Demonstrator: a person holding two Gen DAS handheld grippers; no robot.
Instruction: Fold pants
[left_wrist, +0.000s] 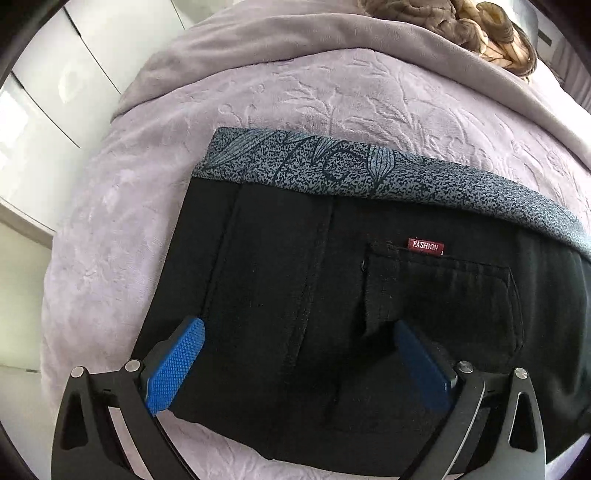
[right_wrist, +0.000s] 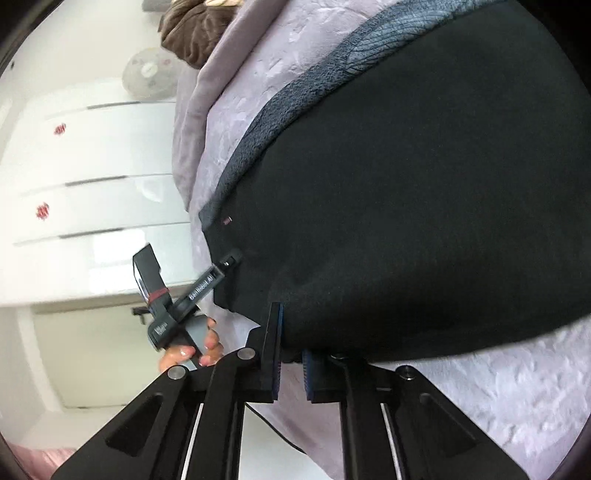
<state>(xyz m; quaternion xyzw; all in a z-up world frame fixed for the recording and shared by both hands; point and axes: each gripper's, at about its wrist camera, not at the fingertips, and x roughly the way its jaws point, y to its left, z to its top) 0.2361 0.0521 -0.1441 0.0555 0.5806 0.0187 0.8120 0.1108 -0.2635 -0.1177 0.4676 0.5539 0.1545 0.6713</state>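
Observation:
Black pants (left_wrist: 332, 288) lie folded on a lilac bedspread (left_wrist: 147, 192), with a red "FASHION" label (left_wrist: 425, 246) above a back pocket and a grey patterned band (left_wrist: 332, 162) along the far edge. My left gripper (left_wrist: 299, 350) is open, its blue pads (left_wrist: 177, 365) spread over the near part of the pants. In the right wrist view the pants (right_wrist: 424, 203) fill the frame. My right gripper (right_wrist: 291, 354) is nearly closed on the near edge of the black fabric. The left gripper (right_wrist: 192, 295) and the hand holding it show at the pants' left side.
A brown crumpled blanket (left_wrist: 461, 26) lies at the far end of the bed. White drawers (right_wrist: 92, 177) stand beside the bed, with a round grey object (right_wrist: 151, 75) on top. The bed edge (left_wrist: 74, 240) drops off at the left.

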